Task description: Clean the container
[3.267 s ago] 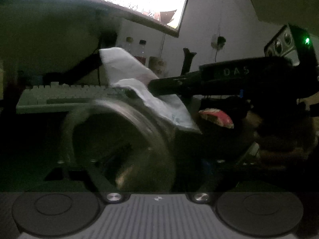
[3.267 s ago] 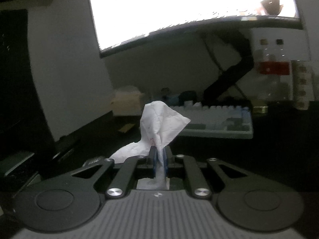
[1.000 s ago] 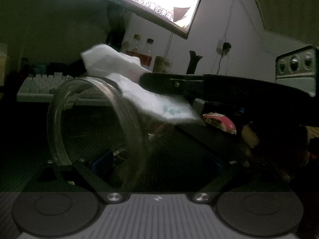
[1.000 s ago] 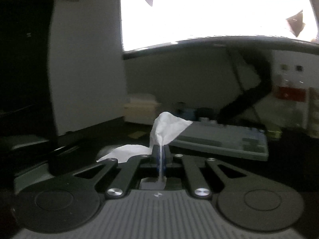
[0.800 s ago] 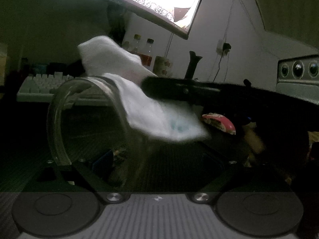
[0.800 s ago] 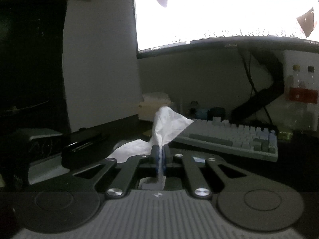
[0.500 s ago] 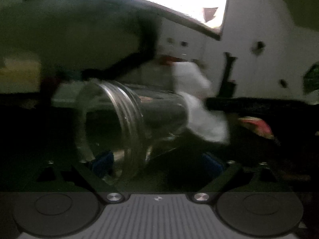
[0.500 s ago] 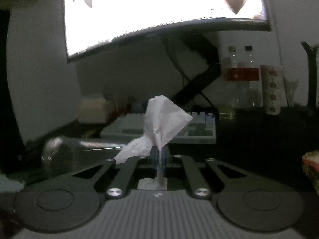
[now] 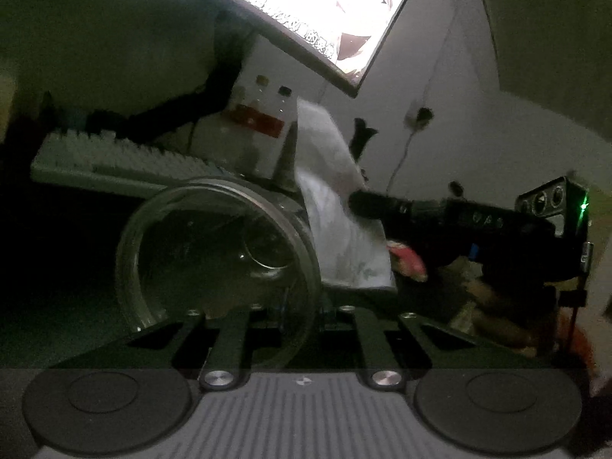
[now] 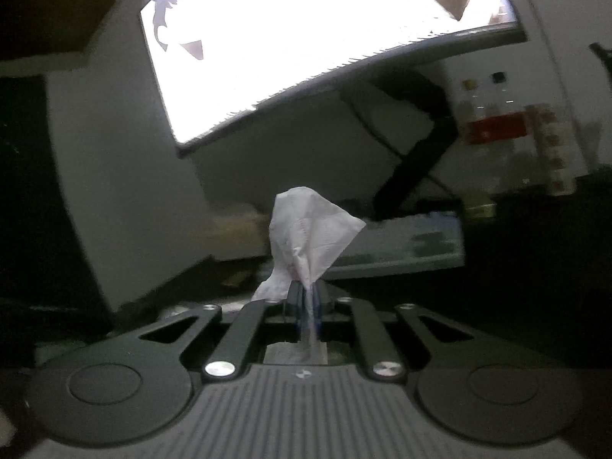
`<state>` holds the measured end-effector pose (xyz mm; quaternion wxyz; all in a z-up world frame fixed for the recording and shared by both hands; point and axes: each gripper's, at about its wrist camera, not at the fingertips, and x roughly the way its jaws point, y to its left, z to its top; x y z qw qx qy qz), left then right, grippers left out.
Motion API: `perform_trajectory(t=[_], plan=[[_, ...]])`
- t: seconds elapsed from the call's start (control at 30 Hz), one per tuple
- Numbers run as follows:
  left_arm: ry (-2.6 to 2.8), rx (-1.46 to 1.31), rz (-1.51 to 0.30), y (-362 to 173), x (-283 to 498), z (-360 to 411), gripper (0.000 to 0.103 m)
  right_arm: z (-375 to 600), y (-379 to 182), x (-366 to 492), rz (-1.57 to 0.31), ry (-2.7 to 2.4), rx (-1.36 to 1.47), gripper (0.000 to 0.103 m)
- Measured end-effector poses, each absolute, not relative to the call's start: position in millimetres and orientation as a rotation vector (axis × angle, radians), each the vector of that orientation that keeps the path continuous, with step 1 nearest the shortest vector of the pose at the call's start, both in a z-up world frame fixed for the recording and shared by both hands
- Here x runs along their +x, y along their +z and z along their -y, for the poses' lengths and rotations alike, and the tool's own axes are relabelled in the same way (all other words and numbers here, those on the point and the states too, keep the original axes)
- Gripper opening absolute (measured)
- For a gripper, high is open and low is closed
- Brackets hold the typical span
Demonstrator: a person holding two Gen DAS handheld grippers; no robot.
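Pinching the glass container (image 9: 214,256) by its rim, the left tongs (image 9: 300,306) present its mouth sideways so the right tongs (image 10: 304,298), clamped on a tissue (image 10: 310,225), can wipe it.

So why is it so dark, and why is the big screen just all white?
Both views: the room is dim, so the bright monitor washes out to white. Left wrist view: the glass jar is murky, and the tissue is the brightest thing nearby. Right wrist view: the keyboard is smeared with blur, and the fisheye lens bends edges.
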<state>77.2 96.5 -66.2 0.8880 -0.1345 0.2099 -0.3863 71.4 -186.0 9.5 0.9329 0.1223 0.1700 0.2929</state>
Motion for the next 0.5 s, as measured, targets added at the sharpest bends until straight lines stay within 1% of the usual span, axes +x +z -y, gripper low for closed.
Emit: perform_trajectory(t=[0.07, 0.1, 0.13, 0.17, 0.2, 0.27, 0.3, 0.33, 0.5], plan=[[-0.754, -0.242, -0.425, -66.9, 75.7, -94.7, 0.028, 173.4, 12.5, 76.2, -0.371, 0.620, 0.242, 0.014], [-0.723, -0.206, -0.420, -67.6, 74.5, -90.2, 0.046, 164.0, 13.1, 79.6, -0.390, 0.615, 0.220, 0.014], [-0.691, -0.170, -0.415, -68.2, 73.4, -85.8, 0.052, 154.8, 12.8, 81.6, -0.393, 0.609, 0.190, 0.013], [-0.688, -0.154, -0.412, -70.0, 73.0, -82.5, 0.052, 145.5, 12.3, 83.2, -0.392, 0.603, 0.158, 0.011], [-0.702, -0.151, -0.419, -72.2, 73.7, -79.8, 0.054, 136.3, 11.3, 84.2, -0.389, 0.610, 0.127, 0.010], [-0.694, -0.137, -0.406, -75.8, 73.1, -73.6, 0.074, 119.4, 8.5, 86.3, -0.390, 0.634, 0.070, 0.010], [-0.690, -0.123, -0.396, -76.7, 71.9, -70.8, 0.095, 114.4, 6.9, 85.9, -0.380, 0.632, 0.037, 0.010], [-0.685, -0.110, -0.385, -77.7, 70.7, -68.0, 0.100, 110.2, 5.4, 84.9, -0.366, 0.627, 0.003, 0.010], [-0.662, -0.061, -0.378, -77.5, 67.4, -60.4, 0.103, 117.1, -3.9, 98.5, -0.316, 0.516, -0.086, 0.011]])
